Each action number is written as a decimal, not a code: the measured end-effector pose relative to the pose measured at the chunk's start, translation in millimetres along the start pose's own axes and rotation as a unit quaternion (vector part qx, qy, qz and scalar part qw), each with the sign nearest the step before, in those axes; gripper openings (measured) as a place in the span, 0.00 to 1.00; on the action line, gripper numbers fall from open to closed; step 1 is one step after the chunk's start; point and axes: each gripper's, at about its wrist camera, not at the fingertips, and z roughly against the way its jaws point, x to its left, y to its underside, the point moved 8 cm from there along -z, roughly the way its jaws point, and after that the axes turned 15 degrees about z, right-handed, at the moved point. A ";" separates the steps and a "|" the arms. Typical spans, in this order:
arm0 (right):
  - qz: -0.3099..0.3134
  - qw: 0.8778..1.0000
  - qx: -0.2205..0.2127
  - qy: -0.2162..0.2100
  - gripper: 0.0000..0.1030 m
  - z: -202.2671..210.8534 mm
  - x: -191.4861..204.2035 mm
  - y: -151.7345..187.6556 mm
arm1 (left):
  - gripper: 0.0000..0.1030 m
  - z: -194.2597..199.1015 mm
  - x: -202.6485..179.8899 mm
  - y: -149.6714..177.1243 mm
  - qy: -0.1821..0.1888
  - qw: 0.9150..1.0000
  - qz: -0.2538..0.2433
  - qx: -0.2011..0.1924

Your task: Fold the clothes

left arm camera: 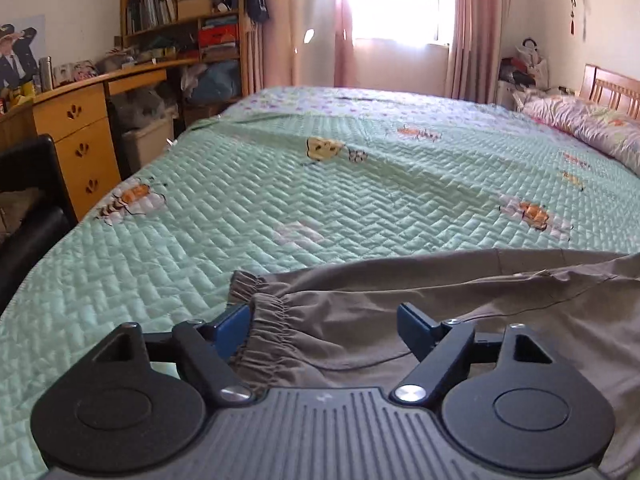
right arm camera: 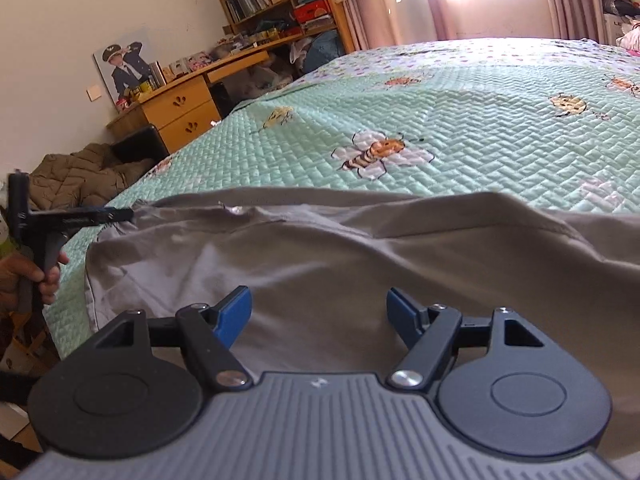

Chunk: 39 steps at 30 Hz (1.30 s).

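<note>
Left gripper [left arm camera: 326, 326]: jaws apart, straddling the gathered elastic cuff [left arm camera: 266, 330], pads not yet pressing.
Garment: soft grey-brown cotton trousers [right arm camera: 360, 264] spread on the mint quilted bedspread [left arm camera: 248, 200]; light, limp, likely to crease; best pinched at cuffs or hems.
Right gripper [right arm camera: 319, 314]: jaws apart above the cloth, holding nothing.

Grey-brown trousers [left arm camera: 400, 320] are lying spread across the near edge of the bed's green quilt [left arm camera: 280, 200]. Two elastic gathered cuffs [left arm camera: 272, 320] are resting one partly over the other at the left end. The fabric is lying loosely, creasing in shallow folds.
</note>
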 end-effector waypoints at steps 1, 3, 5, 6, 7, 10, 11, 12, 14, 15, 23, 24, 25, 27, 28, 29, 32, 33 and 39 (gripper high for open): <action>-0.006 1.000 0.000 0.000 0.73 -0.3 -2.1 -0.8 | 0.68 -4.5 0.5 -0.5 0.001 1.000 0.002 0.007; -0.017 1.000 0.001 -0.001 0.73 -0.4 -5.3 -1.3 | 0.32 -7.5 -0.4 -3.1 0.021 0.999 0.015 0.024; -0.019 1.000 0.003 0.006 0.73 0.1 -8.0 -1.8 | 0.05 -11.9 0.1 -4.8 0.025 0.999 0.026 0.037; -0.018 1.000 0.003 0.011 0.73 0.8 -9.1 -2.1 | 0.05 -14.8 0.6 -4.3 0.010 0.999 0.021 0.039; -0.018 1.000 0.000 0.013 0.73 2.2 -9.8 -1.9 | 0.04 -17.1 -0.5 -2.7 -0.004 0.999 0.010 0.040; -0.020 1.000 -0.002 0.015 0.73 5.1 -11.6 0.3 | 0.04 -14.3 -9.3 3.3 -0.027 0.999 -0.025 0.028; -0.019 1.000 -0.003 0.016 0.73 5.9 -12.2 0.6 | 0.04 -8.7 -14.4 3.6 -0.029 0.999 -0.037 0.016; -0.019 1.000 -0.004 0.017 0.73 6.8 -13.0 0.9 | 0.04 -1.3 -20.4 2.9 -0.028 0.998 -0.049 0.001; -0.022 0.999 -0.006 0.023 0.73 8.1 -16.5 2.6 | 0.04 16.0 -33.4 -1.1 -0.019 0.996 -0.075 -0.036; -0.024 0.999 -0.007 0.026 0.73 8.4 -18.1 3.7 | 0.04 23.9 -38.9 -6.0 -0.018 0.995 -0.086 -0.055; -0.006 0.999 -0.026 0.033 0.73 15.2 -14.6 0.0 | 0.07 8.3 -32.5 -59.6 -0.064 0.990 -0.071 -0.107; -0.006 0.999 -0.024 0.033 0.73 14.0 -14.7 0.9 | 0.07 -6.2 -26.4 -56.1 -0.080 0.991 -0.066 -0.085; -0.005 0.999 -0.022 0.033 0.73 12.7 -14.9 1.8 | 0.08 -19.6 -20.8 -49.7 -0.098 0.991 -0.068 -0.061; -0.001 0.999 -0.020 0.032 0.73 11.4 -14.9 2.6 | 0.09 -34.4 -11.0 -33.5 -0.132 0.988 -0.080 -0.022; 0.003 0.999 -0.020 0.031 0.73 10.8 -14.5 1.7 | 0.10 -35.7 -8.2 -26.9 -0.138 0.987 -0.083 -0.011; 0.014 0.999 -0.022 0.027 0.73 9.6 -13.2 -1.9 | 0.12 -33.3 -6.3 -22.1 -0.138 0.987 -0.084 -0.007; 0.075 0.997 -0.015 -0.004 0.73 -4.4 -4.0 -22.5 | 0.27 -21.8 4.2 -10.2 -0.144 0.986 -0.084 -0.004; 0.102 0.995 -0.011 -0.015 0.73 -12.7 0.7 -31.4 | 0.37 -21.6 6.6 -8.0 -0.147 0.985 -0.085 -0.001; 0.225 0.971 -0.001 -0.078 0.73 -78.5 36.9 -79.3 | 0.42 -14.5 9.3 -10.9 -0.154 0.986 -0.065 -0.011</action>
